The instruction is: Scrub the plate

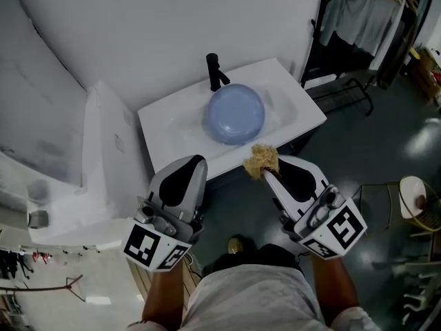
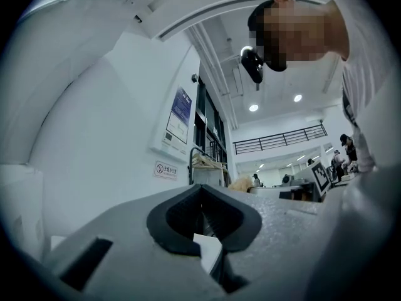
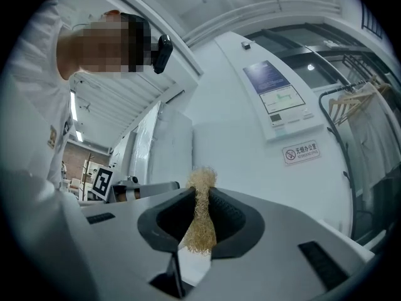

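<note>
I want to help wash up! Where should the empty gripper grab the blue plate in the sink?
Probably the near-left edge of the plate, coming in from the front. It is round and smooth, so only the thin rim gives a pinch; the tap blocks the back, and the left gripper, shut and empty, is nearest that side. The right gripper holds the scrubber.

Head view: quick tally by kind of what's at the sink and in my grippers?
Blue plate: 1, in the sink
White sink: 1
Black faucet: 1
Tan scrubber: 1, clamped in the right gripper
Grippers: 2; the left gripper is shut on nothing
Total: 6
</note>
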Demonstrator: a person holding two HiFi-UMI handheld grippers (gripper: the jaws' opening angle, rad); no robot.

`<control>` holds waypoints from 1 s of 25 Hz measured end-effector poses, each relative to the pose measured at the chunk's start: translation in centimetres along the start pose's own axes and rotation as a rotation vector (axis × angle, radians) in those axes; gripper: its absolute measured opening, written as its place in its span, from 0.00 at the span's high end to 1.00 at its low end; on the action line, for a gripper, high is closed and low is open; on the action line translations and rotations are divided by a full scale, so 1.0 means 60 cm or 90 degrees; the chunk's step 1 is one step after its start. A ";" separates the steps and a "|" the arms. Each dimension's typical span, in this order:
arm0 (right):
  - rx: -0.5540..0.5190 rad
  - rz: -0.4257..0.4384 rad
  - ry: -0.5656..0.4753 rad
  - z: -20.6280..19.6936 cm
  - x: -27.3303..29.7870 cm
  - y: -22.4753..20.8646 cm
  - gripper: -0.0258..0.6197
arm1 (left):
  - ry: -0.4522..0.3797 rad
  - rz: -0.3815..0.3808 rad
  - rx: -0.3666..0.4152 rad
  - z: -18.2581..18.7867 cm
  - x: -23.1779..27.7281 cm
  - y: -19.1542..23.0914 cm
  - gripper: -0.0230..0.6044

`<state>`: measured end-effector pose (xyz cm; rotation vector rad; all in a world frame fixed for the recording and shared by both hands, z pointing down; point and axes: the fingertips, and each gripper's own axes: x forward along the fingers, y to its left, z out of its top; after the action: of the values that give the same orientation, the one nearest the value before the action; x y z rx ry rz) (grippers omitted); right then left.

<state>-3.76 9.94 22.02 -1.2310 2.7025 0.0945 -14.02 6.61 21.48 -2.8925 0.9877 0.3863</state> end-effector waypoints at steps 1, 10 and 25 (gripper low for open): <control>0.000 -0.002 0.003 -0.003 0.004 -0.002 0.87 | 0.001 -0.001 -0.002 -0.003 0.002 0.005 0.94; 0.005 0.001 0.015 -0.023 0.042 -0.024 0.87 | 0.011 0.006 -0.007 -0.019 0.017 0.046 0.94; 0.017 0.054 0.003 -0.039 0.104 -0.149 0.87 | 0.041 0.062 0.026 -0.050 0.119 0.111 0.94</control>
<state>-1.35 -0.84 23.29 -1.1115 2.7499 0.0668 -12.00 -3.34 22.72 -2.8447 1.1365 0.2765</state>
